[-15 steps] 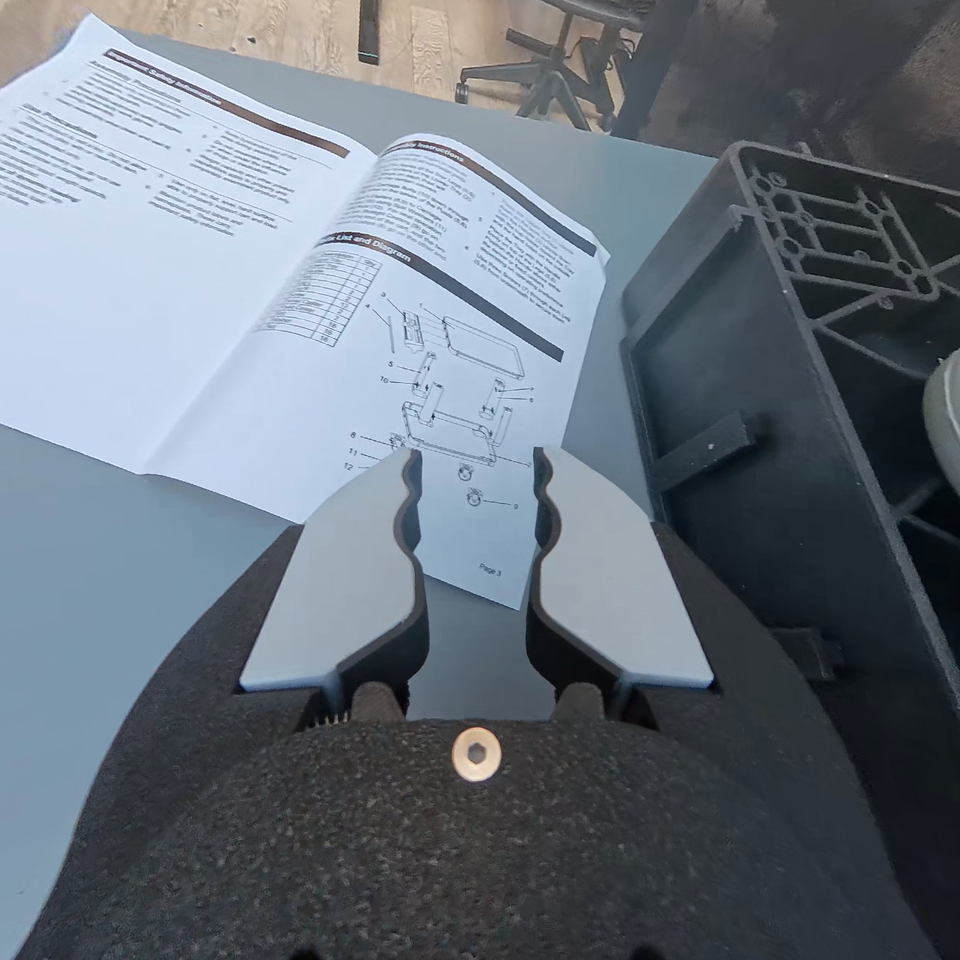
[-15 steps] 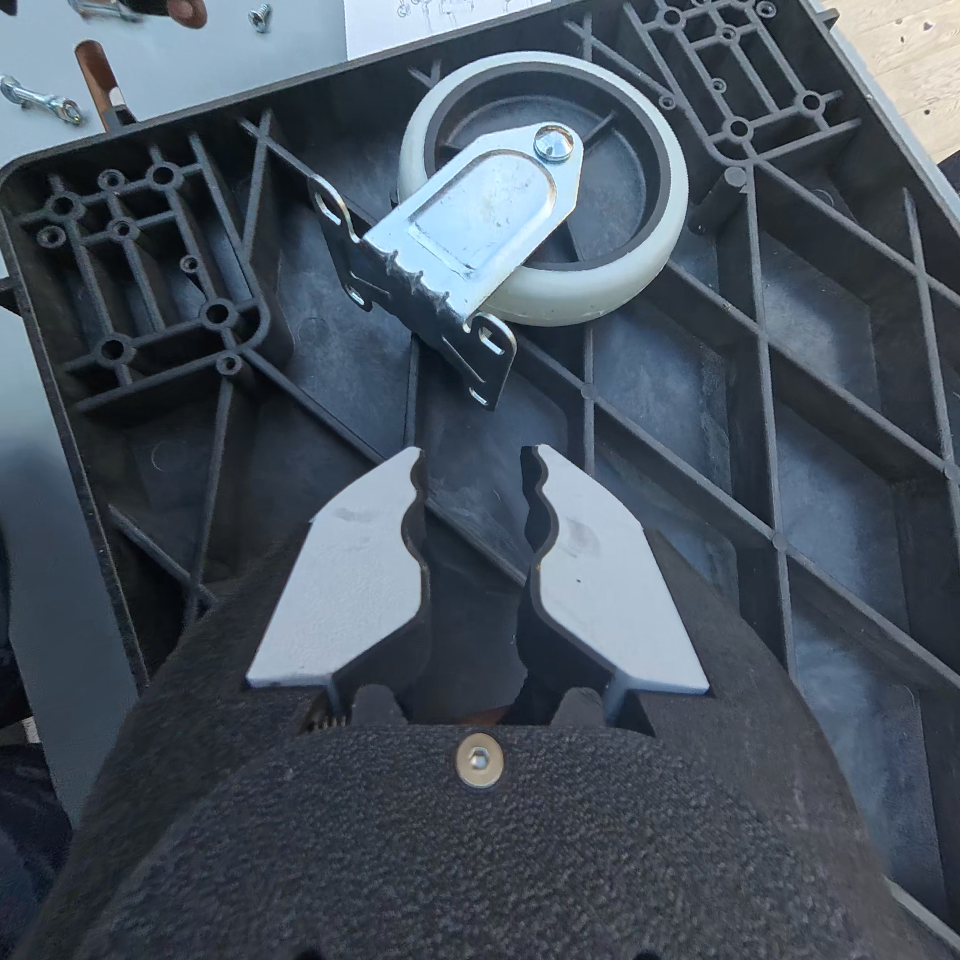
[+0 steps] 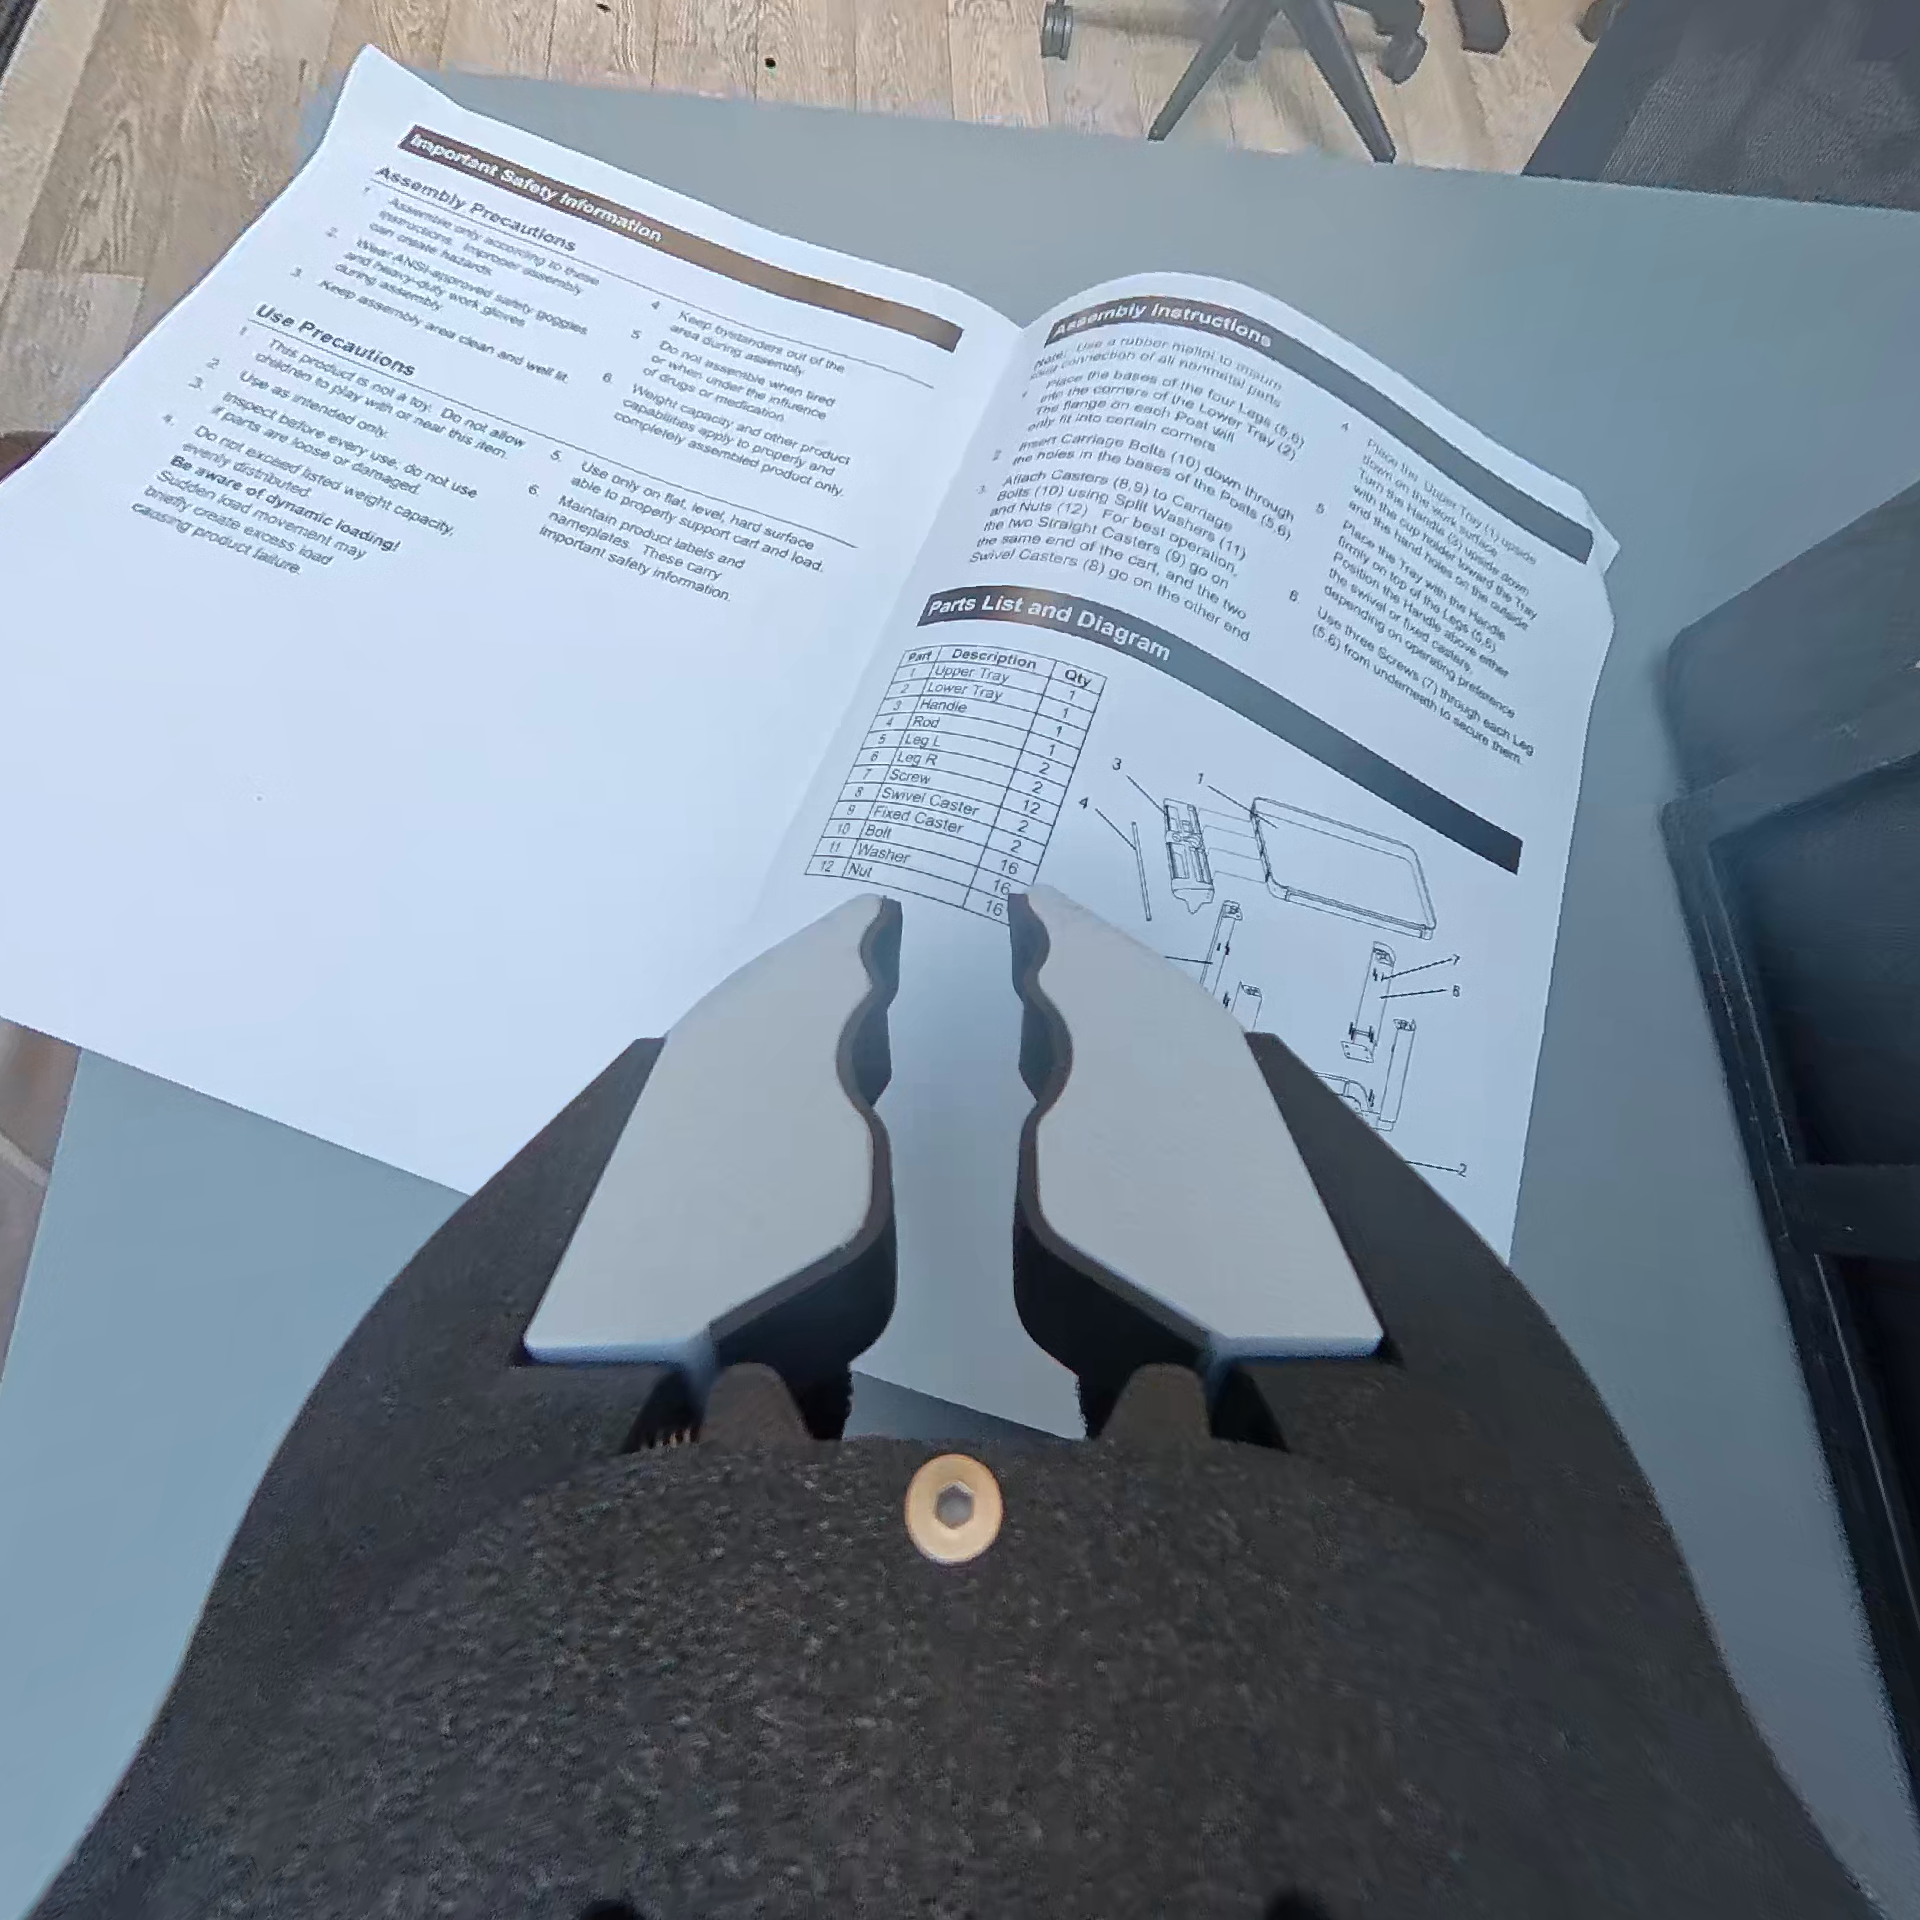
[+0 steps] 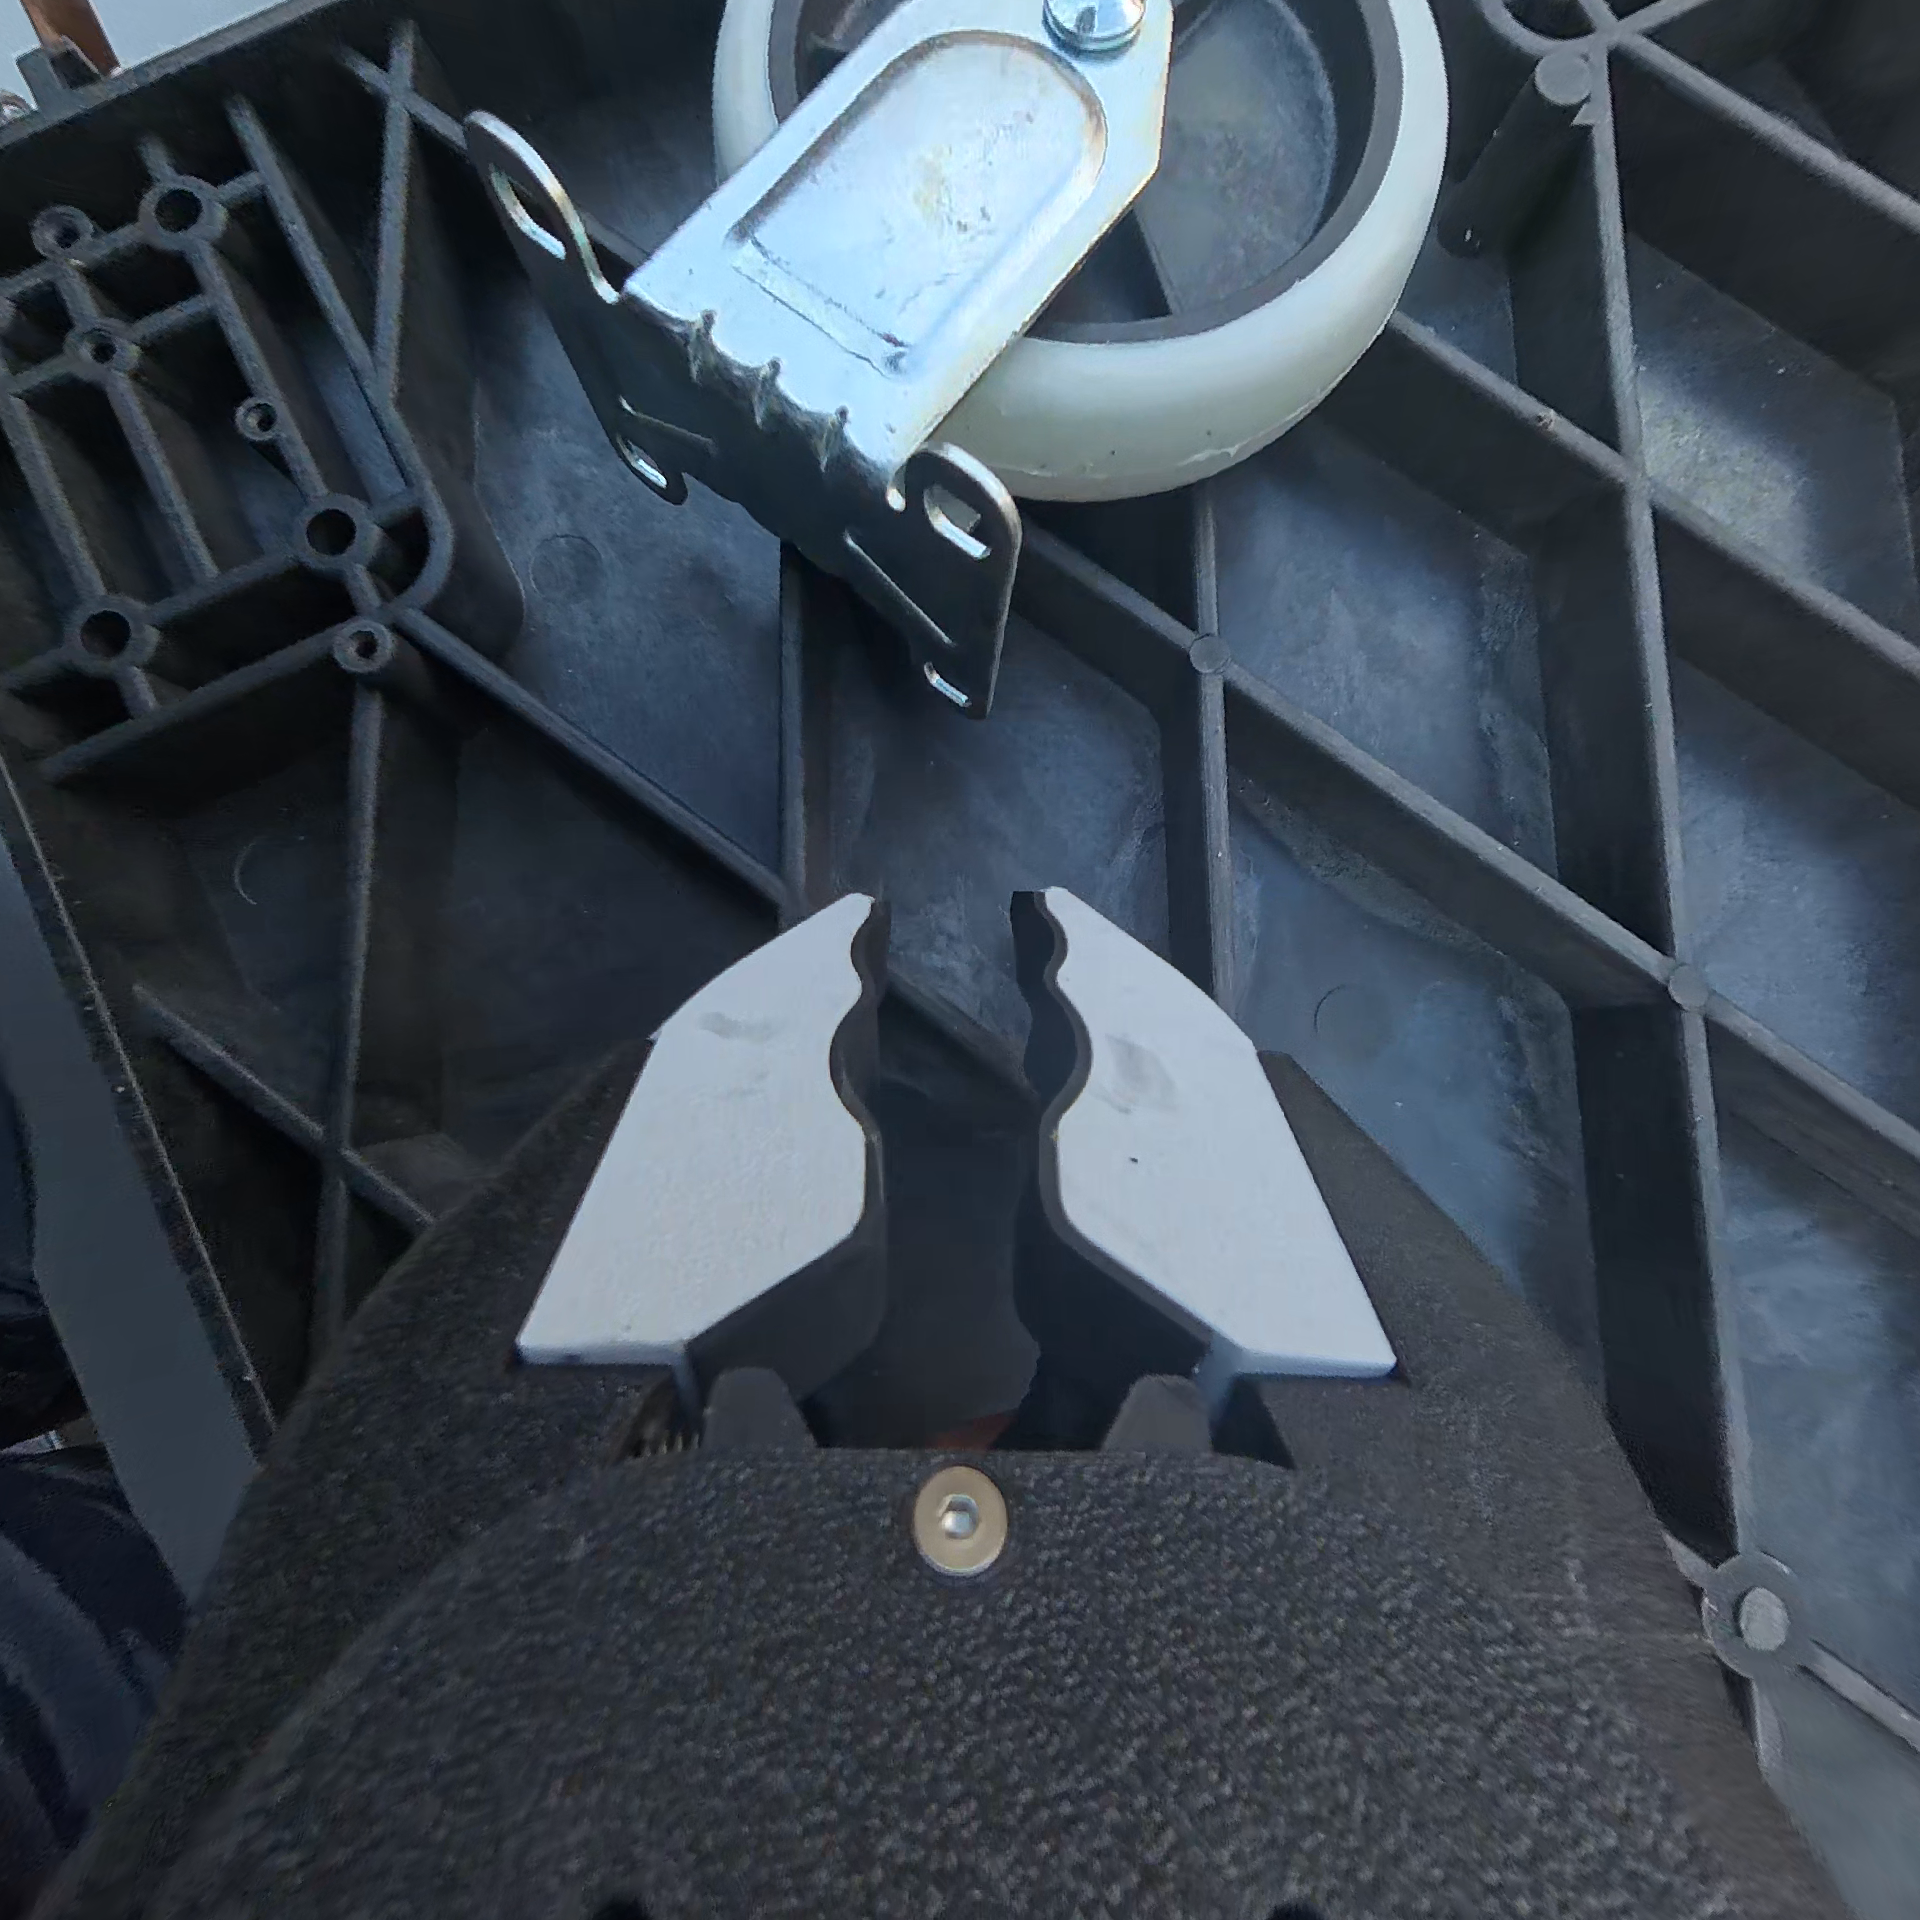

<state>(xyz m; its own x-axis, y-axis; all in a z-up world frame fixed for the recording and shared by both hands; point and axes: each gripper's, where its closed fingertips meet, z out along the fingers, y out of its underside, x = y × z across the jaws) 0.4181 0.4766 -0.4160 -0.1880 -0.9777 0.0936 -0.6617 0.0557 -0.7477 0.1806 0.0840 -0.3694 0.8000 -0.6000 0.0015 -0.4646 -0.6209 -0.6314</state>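
Note:
My left gripper (image 3: 954, 906) is open and empty, held just above the right-hand page of an open white instruction booklet (image 3: 582, 665) that lies on the grey table (image 3: 187, 1351). My right gripper (image 4: 943, 906) is open and empty above the ribbed underside of a black plastic tray (image 4: 1455, 831). A caster with a white wheel (image 4: 1226, 384) and a metal bracket (image 4: 894, 270) lies on its side in the tray, a little ahead of the right fingertips, not touching them.
The black tray's edge (image 3: 1808, 935) shows at the right of the left wrist view. A wooden floor (image 3: 156, 156) and chair legs (image 3: 1299, 62) lie beyond the table's far edge. A reinforced corner with bolt holes (image 4: 208, 468) is at the tray's left. There is about 45 centimetres between the tips of the two grippers.
My left gripper has moved left and forward over the booklet, away from the tray. My right gripper has moved closer to the caster. Both stay open.

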